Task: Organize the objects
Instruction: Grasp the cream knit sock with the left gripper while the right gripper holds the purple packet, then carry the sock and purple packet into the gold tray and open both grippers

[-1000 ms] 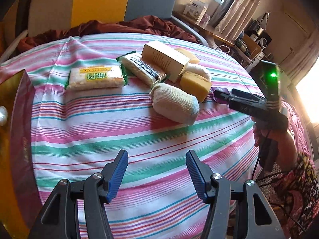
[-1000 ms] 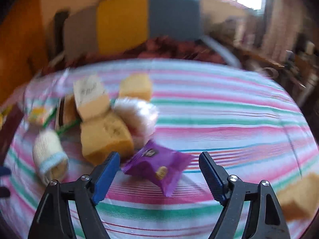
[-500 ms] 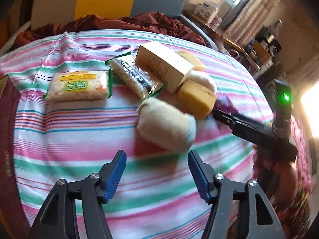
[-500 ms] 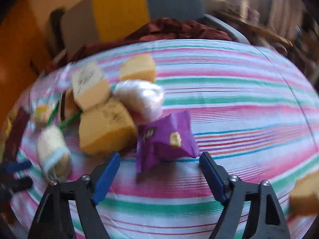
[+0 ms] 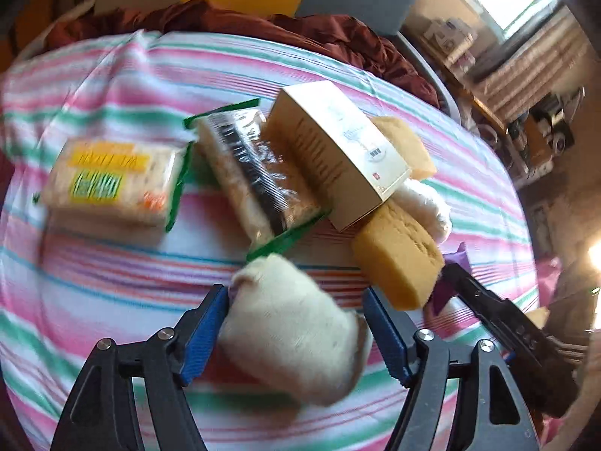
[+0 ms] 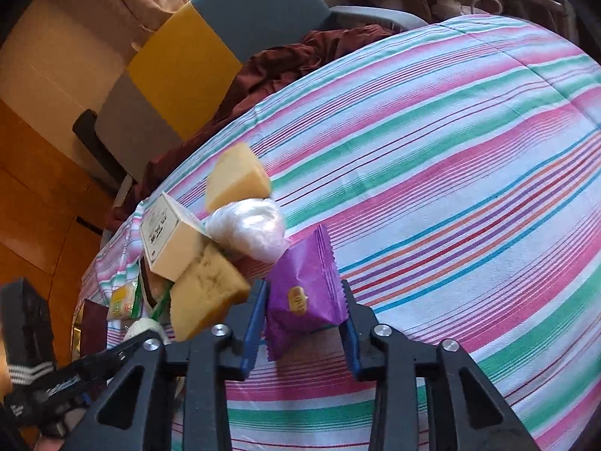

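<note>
While the striped bedspread (image 6: pixel 450 150) carries everything, the clutter sits bunched toward its left part in the right wrist view: a cream carton (image 5: pixel 338 150) leaning over two wrapped snack packs, two yellow sponges, a clear bag, and a rolled white sock (image 5: pixel 289 323). Nearest the left hand-held gripper (image 5: pixel 296 334) lies that sock, directly between the spread blue pads, which have just been widening. One pad looks at or near the sock's flank, yet I judge no squeeze so far. Its long axis runs roughly along the fingers, so closing across its width should do.

Smaller still, the purple snack packet (image 6: pixel 306 293) stands on edge beside the near sponge (image 6: pixel 204 293). The right hand-held gripper (image 6: pixel 304 319) has just been closing and now pinches the packet across its lower part, so lifting it clear of the sponge comes next.
</note>
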Motion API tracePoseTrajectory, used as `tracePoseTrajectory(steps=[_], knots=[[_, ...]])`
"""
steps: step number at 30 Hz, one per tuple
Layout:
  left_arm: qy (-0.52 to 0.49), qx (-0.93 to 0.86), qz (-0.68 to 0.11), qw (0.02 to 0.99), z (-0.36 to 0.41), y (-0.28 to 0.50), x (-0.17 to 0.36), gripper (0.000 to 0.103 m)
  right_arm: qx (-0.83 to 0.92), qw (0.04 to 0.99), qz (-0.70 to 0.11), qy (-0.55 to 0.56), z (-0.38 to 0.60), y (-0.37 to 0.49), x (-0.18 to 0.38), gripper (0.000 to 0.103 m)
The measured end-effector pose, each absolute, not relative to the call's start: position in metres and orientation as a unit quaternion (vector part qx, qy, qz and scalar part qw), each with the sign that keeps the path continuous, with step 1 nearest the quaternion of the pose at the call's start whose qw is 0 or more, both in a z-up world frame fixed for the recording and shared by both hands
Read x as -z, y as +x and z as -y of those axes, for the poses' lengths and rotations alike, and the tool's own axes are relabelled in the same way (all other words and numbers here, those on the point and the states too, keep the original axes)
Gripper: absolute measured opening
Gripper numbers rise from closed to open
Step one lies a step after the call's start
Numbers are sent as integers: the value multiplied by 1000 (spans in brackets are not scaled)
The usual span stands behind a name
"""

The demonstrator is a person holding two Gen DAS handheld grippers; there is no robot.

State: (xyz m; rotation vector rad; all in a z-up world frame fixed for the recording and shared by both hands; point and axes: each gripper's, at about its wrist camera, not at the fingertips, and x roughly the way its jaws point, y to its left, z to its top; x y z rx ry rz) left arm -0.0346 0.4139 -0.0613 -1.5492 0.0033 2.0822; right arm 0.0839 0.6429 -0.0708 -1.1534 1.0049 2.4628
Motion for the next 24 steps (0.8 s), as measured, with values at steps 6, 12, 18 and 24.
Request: tracePoseTrajectory(steps=[6,12,18,24], knots=[[-528,-786,-28,321,-400,-24,62,70,-847,126,-321,-404,-634,83,66,35],[-507,-784,-18,359,-374,-15,61,63,-850,129,-337,-385,-633,90,59,35],[-510,-778,0,368,-351,-9,60,61,-861,135,-326,-366,-630,95,47,35],[-514,-772,19,373,-331,0,58,61,-866,122,-330,-356,-624,100,41,35]])
